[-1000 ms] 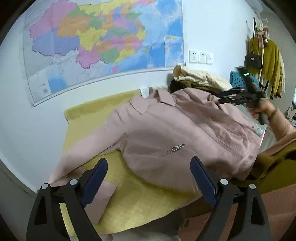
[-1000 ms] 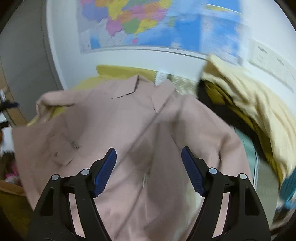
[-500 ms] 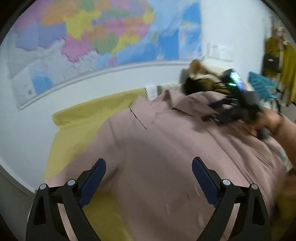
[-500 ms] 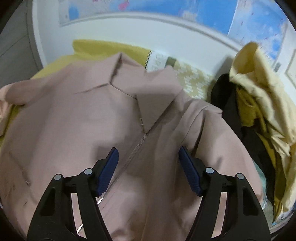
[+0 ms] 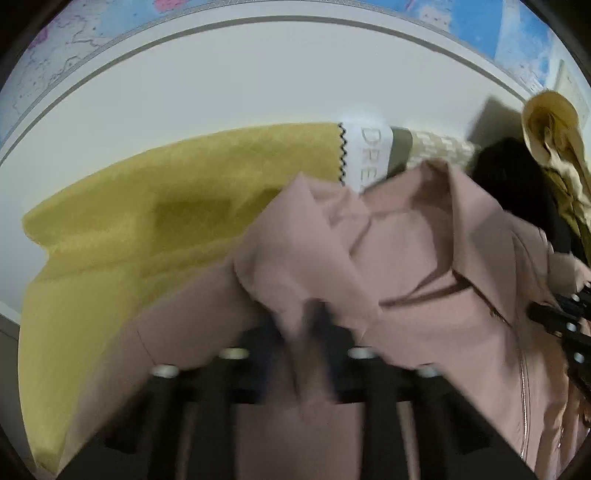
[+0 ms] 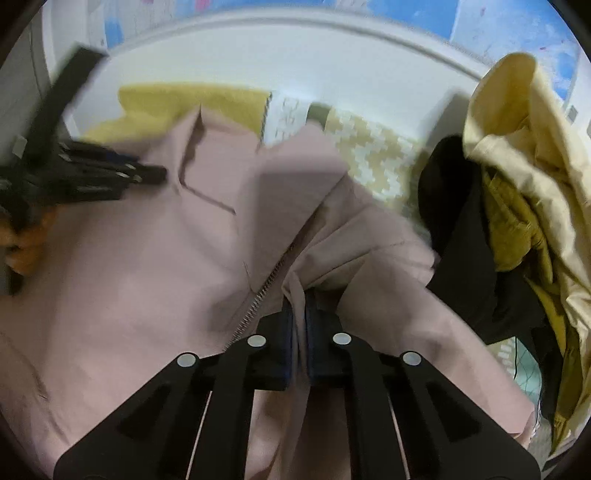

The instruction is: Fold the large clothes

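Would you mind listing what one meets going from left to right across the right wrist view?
Left gripper → pink jacket → right gripper pinching a fold of the jacket → black garment → cream garment.

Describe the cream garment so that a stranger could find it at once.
Under the wall map, a heap of clothes sits right of the pink jacket. The cream garment tops it, above a black piece and a mustard one; it is the palest.
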### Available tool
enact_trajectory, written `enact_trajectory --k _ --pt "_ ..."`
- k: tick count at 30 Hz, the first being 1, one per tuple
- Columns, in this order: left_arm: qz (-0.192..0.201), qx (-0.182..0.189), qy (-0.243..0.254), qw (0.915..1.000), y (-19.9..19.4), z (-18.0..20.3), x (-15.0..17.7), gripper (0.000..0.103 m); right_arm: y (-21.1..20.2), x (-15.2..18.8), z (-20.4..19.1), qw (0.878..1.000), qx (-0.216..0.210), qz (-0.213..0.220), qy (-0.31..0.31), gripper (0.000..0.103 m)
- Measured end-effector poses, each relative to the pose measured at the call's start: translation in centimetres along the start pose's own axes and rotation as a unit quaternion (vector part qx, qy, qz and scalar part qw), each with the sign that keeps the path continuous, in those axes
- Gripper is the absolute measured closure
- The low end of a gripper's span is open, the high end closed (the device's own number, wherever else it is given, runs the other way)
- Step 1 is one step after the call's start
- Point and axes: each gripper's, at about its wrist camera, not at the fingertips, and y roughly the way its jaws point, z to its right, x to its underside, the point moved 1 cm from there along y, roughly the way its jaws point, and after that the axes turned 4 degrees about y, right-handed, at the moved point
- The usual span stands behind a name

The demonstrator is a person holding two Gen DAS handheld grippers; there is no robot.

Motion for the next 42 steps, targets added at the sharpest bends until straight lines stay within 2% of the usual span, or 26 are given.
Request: enact_trajectory --k 4,7,12,14,15,16,18,19,20,22,24,25,28,30,32,33,34,35,36,37,39,41,42 --pt "0.032 -0.018 -0.014 0.9992 -1.4 -1.3 -2.2 0.102 -1.9 -2.1 1.1 0.998 -0.022 0.038 0.033 0.099" --pt "0.053 -0.015 -0.039 0.9977 -2.4 -2.7 -3.7 0.102 -1.9 -3.4 1.5 0.997 -0.021 0.061 0.05 0.099" --pt "0.056 -0.055 -0.012 0.9969 -0.7 -2.1 -3.9 0.1 2.5 -3.4 2.1 0.997 -0.027 0.001 0.069 0.096" --pt "0.054 -0.049 -0.008 0.9973 -0.5 -2.2 -3.0 0.099 2.3 -2.8 2.5 0.996 -0.034 0.001 0.077 0.086" --pt "0.053 -0.037 -0.009 0.9979 -0.7 -2.5 -2.5 0.099 1.8 -2.5 2.6 0.996 -0.035 0.001 0.076 0.066" --pt "0.052 -0.032 -0.011 0.9981 -0.8 -2.5 -2.3 0.091 1.0 -2.2 2.8 0.996 -0.036 0.004 0.076 0.052" --pt "0.064 -0.026 -0.001 0.9976 -2.1 -2.6 -1.5 0.074 -2.5 -1.0 3.6 0.996 -0.054 0.032 0.071 0.047" --pt "0.074 -0.029 0.008 0.9968 -3.2 -2.5 -0.9 0.057 -4.6 -0.2 4.2 0.995 -0.047 0.05 0.067 0.041" --pt "0.084 -0.025 0.018 0.996 -4.2 -2.2 -0.3 0.051 -6.2 0.5 4.9 0.995 -0.038 0.062 0.067 0.037" --pt "0.095 -0.007 0.042 0.9946 -5.8 -1.2 0.9 0.049 -10.0 3.3 7.5 0.993 -0.024 0.081 0.087 0.027" --pt "0.099 0.009 0.064 0.993 -6.8 0.4 1.8 0.044 -12.3 6.5 9.8 0.99 -0.013 0.079 0.113 0.022" --pt "0.1 0.022 0.079 0.9916 -7.4 1.2 2.6 0.043 -13.0 8.5 11.1 0.99 -0.003 0.066 0.126 0.018" --pt "0.099 0.045 0.113 0.9876 -8.0 4.1 3.3 0.037 -13.4 13.8 13.5 0.988 0.032 0.017 0.149 0.015" --pt "0.094 0.069 0.132 0.9843 -7.8 6.9 3.6 0.035 -12.9 16.0 14.3 0.985 0.041 -0.007 0.165 0.015" --pt "0.096 0.068 0.153 0.9811 -7.5 9.3 3.6 0.035 -12.2 17.6 14.8 0.982 0.026 -0.02 0.184 0.015" --pt "0.095 0.071 0.161 0.9797 -7.5 10.2 3.6 0.035 -12.0 17.8 14.8 0.982 0.025 -0.019 0.186 0.023" --pt "0.093 0.077 0.165 0.9789 -7.2 11.1 3.5 0.035 -11.7 17.9 14.5 0.984 0.029 -0.016 0.177 0.046" --pt "0.089 0.084 0.166 0.9784 -7.0 11.9 3.2 0.035 -11.4 17.9 14.0 0.985 0.033 -0.016 0.166 0.063" --pt "0.088 0.089 0.17 0.9775 -6.9 12.6 3.1 0.035 -11.1 17.7 13.9 0.986 0.036 -0.02 0.159 0.094" --pt "0.089 0.09 0.174 0.9765 -6.6 13.3 3.0 0.035 -11.1 17.7 14.3 0.985 0.027 -0.025 0.17 0.099" --pt "0.089 0.086 0.175 0.9767 -6.0 14.3 2.6 0.035 -12.3 17.9 15.8 0.981 -0.005 -0.002 0.194 0.1" --pt "0.081 0.099 0.167 0.9776 -5.5 14.8 2.4 0.035 -16.0 18.3 18.4 0.97 -0.013 0.05 0.239 0.1" --pt "0.079 0.102 0.164 0.978 -5.0 15.2 2.1 0.035 -18.2 18.8 20.1 0.959 -0.033 0.082 0.268 0.1"
